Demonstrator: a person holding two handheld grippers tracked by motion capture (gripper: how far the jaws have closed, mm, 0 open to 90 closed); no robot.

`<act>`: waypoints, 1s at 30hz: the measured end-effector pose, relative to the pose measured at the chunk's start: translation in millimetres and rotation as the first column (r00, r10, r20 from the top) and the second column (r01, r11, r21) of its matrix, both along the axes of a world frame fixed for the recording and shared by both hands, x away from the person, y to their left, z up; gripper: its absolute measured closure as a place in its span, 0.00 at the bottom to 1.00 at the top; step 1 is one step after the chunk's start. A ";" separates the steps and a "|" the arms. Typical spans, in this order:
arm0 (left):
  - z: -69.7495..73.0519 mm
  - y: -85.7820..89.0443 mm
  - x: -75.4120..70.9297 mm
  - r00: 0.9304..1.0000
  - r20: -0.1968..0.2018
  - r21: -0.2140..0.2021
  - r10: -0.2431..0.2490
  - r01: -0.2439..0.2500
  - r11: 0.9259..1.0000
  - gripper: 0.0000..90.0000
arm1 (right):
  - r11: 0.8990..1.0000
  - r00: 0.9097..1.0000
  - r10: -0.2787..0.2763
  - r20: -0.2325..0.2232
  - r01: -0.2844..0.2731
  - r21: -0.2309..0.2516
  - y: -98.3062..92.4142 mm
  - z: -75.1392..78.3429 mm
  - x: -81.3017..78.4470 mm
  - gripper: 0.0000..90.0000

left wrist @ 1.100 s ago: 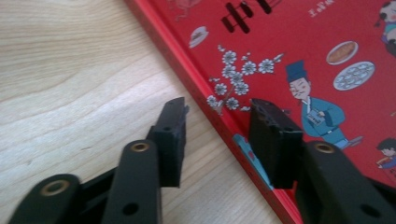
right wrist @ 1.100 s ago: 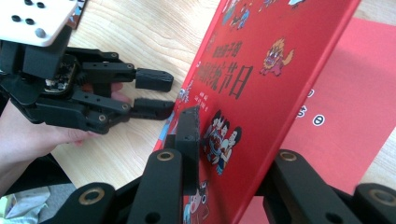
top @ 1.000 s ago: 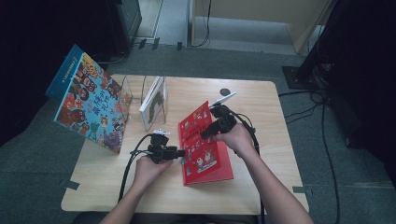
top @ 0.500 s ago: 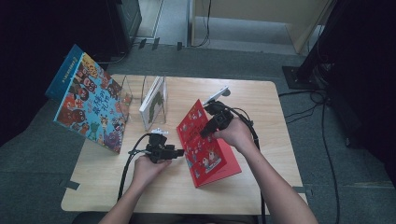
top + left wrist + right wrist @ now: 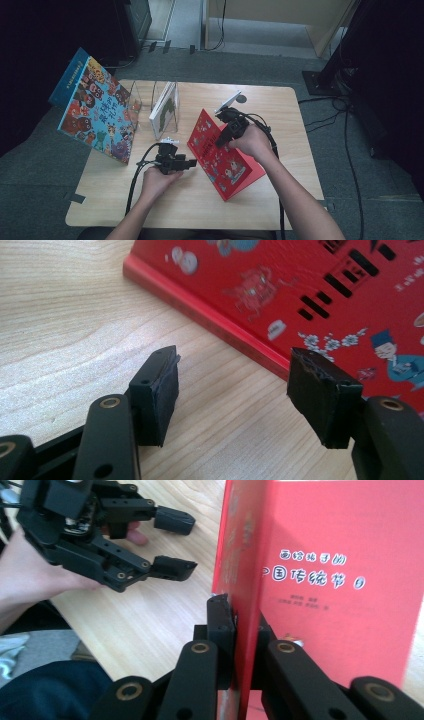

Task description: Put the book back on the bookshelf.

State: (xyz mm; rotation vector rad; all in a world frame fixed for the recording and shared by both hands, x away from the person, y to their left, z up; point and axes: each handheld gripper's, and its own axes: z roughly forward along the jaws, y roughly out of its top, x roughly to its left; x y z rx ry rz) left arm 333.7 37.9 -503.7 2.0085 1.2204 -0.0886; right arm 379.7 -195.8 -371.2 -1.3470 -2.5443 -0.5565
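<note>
Right gripper (image 5: 235, 630): jaws just closed, pinched tight on top edge of red book (image 5: 220, 152), lifting it tilted at frame centre. Left gripper (image 5: 245, 395): jaws just opened wide, nothing between, pads clear of book spine, just beside it at lower left. Count: three books — red one, white book (image 5: 164, 110) in clear stand, big colourful book (image 5: 100, 112) at upper left. One table (image 5: 280, 115).

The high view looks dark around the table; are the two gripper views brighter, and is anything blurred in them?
High view: the light wooden table is lit, its surroundings nearly black. Left gripper view: bright, the glossy red picture book slightly soft. Right gripper view: bright, the right gripper dark against the cover, the left gripper fairly sharp.
</note>
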 end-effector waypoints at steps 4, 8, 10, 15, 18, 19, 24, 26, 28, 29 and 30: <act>1.6 -1.4 -0.6 1.000 0.001 -0.003 -0.012 0.012 1.000 0.41 | 0.999 1.000 0.026 0.005 -0.026 0.021 -2.8 3.4 -3.1 0.99; 4.2 -2.3 -1.7 1.000 0.015 -0.011 -0.024 0.024 1.000 0.40 | 0.998 0.999 0.003 0.035 -0.005 0.064 -10.8 14.0 -2.9 0.99; 5.7 -2.0 -1.4 0.999 0.018 -0.029 -0.028 0.029 0.999 0.39 | 0.996 0.999 0.003 0.038 -0.006 0.085 -15.8 19.5 -3.2 0.99; 15.5 -5.4 -1.2 0.998 0.048 -0.061 -0.048 0.051 0.997 0.38 | 0.992 0.997 0.008 0.073 -0.017 0.124 -24.5 32.7 -11.1 0.99; 21.6 -8.9 -0.7 0.996 0.056 -0.080 -0.076 0.080 0.994 0.37 | 0.989 0.996 0.017 0.087 -0.030 0.145 -27.4 37.8 -15.4 0.99; 23.6 -10.3 -1.4 0.995 0.061 -0.093 -0.082 0.087 0.992 0.37 | 0.988 0.996 0.027 0.088 -0.040 0.148 -28.1 39.1 -16.3 0.99; 26.8 -10.4 1.6 0.995 0.033 -0.158 -0.099 0.103 0.982 0.33 | 0.982 0.993 0.033 0.115 -0.054 0.181 -31.2 43.5 -21.8 0.99; 29.3 -9.1 4.8 0.994 0.019 -0.175 -0.108 0.109 0.978 0.30 | 0.979 0.991 0.034 0.127 -0.059 0.196 -32.8 43.5 -25.2 0.98; 33.6 -8.3 8.5 0.993 0.012 -0.179 -0.117 0.118 0.977 0.26 | 0.974 0.989 0.034 0.142 -0.065 0.217 -34.0 42.8 -29.1 0.98; 36.0 -7.7 10.1 0.993 0.011 -0.185 -0.121 0.121 0.975 0.24 | 0.971 0.987 0.036 0.155 -0.071 0.228 -34.5 42.7 -31.0 0.98; 37.9 -6.7 11.6 0.992 0.011 -0.194 -0.122 0.122 0.973 0.23 | 0.968 0.986 0.038 0.165 -0.078 0.239 -35.0 42.5 -33.3 0.97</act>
